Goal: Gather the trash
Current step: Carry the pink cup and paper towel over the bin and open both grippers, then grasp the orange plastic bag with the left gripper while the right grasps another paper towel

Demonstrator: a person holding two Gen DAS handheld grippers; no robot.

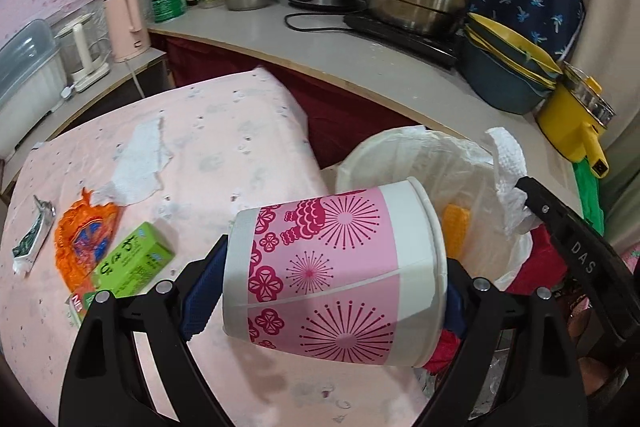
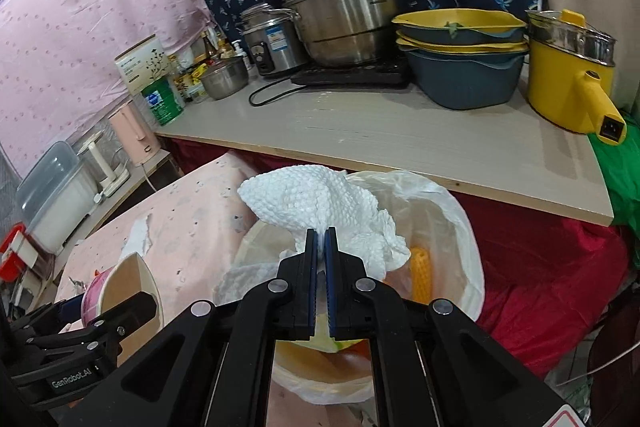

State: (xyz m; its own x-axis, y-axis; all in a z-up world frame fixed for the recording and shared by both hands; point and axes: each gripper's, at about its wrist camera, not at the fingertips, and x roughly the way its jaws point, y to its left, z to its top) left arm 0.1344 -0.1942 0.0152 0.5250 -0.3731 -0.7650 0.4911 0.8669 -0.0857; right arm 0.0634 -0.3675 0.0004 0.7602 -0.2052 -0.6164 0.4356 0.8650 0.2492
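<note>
The left gripper [image 1: 324, 291] has its jaws clamped on a paper cup [image 1: 332, 267], squeezing it from both sides with the blue pads. The cup's lying on its side in the grip, base to the left and open rim to the right, white with a wide pink band covered in darker pink starburst and flower prints. It's held up over the edge of the pink-covered table [image 1: 224, 147], right beside the trash bin [image 1: 400, 155], which is lined with a thin white plastic bag and already has something yellow-orange inside. The right gripper [image 2: 320, 251] has its jaws pinched nearly shut on a crumpled white paper towel [image 2: 316, 203] — bumpy embossed texture, bunched up and flaring out above the fingertips. That one hangs directly over the bin's opening. From the right wrist view you can see the cup's brownish inside and the left gripper off to the lower left. Still on the table: a torn piece of white tissue [image 1: 140, 159], an orange wrapper [image 1: 86, 239], a green carton [image 1: 134, 259] with print on it, and a small crumpled packet [image 1: 34, 235] near the left edge. Behind it all there's a counter [image 1: 320, 43] packed with steel pots, a rice cooker and stacked yellow and blue basins.
</note>
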